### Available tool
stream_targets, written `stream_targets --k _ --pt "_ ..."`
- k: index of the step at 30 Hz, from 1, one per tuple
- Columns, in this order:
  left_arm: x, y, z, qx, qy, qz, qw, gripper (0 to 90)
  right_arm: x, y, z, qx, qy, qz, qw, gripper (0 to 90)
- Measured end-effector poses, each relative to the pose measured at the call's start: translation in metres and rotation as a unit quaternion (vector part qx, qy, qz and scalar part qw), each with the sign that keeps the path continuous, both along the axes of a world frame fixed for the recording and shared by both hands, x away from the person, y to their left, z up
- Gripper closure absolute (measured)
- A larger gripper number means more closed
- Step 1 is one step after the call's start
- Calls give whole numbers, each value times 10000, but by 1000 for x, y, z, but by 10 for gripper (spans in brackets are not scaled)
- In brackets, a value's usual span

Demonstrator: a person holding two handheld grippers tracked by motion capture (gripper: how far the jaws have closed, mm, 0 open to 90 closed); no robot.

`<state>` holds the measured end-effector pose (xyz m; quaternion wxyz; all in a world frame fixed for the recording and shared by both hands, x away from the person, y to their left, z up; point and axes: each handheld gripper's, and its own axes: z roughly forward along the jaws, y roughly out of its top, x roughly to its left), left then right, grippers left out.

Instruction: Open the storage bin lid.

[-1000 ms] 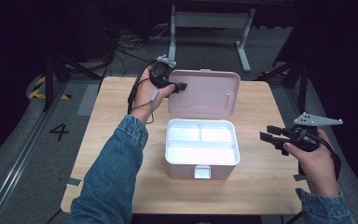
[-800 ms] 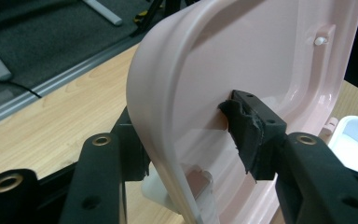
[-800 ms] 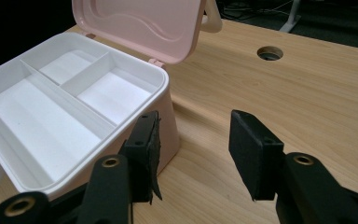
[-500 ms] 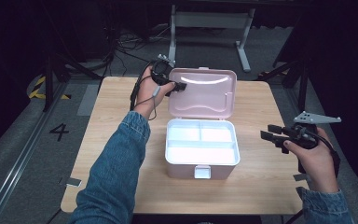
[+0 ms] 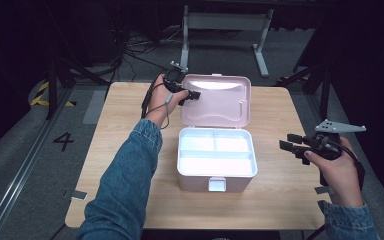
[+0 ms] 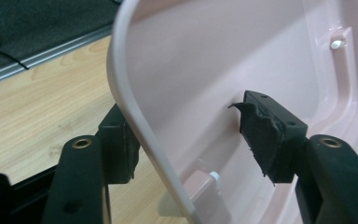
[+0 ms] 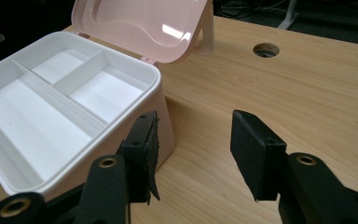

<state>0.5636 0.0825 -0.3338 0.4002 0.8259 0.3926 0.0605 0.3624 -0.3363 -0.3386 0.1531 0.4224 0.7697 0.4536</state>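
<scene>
From the high view, the pink box (image 5: pixel 216 160) sits in the middle of the worktop (image 5: pixel 120 150) with its lid (image 5: pixel 217 100) swung fully back and standing open, so the opening itself looks done. The white tray (image 5: pixel 216 152) inside shows three bare compartments. The left hand-held gripper (image 5: pixel 189 94) is at the lid's left edge; the right hand-held gripper (image 5: pixel 292 145) hangs off to the box's right, well apart from it, jaws spread on nothing.

In the left gripper view, the lid's rim (image 6: pixel 140 126) runs between the two jaws, one pad on the outer side and the other inside the lid's hollow. The jaws have just been opening, and the inner pad stands clear of the plastic; the outer pad sits so close to the rim that I cannot tell whether it touches it. I judge this to be the release after laying the lid back.

In the right gripper view, the jaws stand wide apart over bare wood, with the box (image 7: pixel 163 126) just beside the left jaw and the lid (image 7: pixel 140 28) tilted back beyond it. What seems left is drawing the left hand-held gripper away from the lid; nothing to go into the tray is in sight.
</scene>
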Motion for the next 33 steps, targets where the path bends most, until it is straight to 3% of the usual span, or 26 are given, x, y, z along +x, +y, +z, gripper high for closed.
stream_targets --k 9,14,20,26,33 --pt "8 1 -19 14 333 112 9994 374 2 0 -3 -31 41 -14 10000 519" --pt "11 2 -28 318 613 151 9975 377 2 0 -4 -27 32 3 10000 514" --pt "12 2 -41 457 932 158 9945 366 2 2 -4 -23 24 61 10000 506" --pt "13 4 -46 423 1078 146 9932 361 2 1 -4 -25 39 60 10000 500" --pt "10 5 -44 485 1029 211 9933 348 3 1 -5 -56 76 75 9999 491"
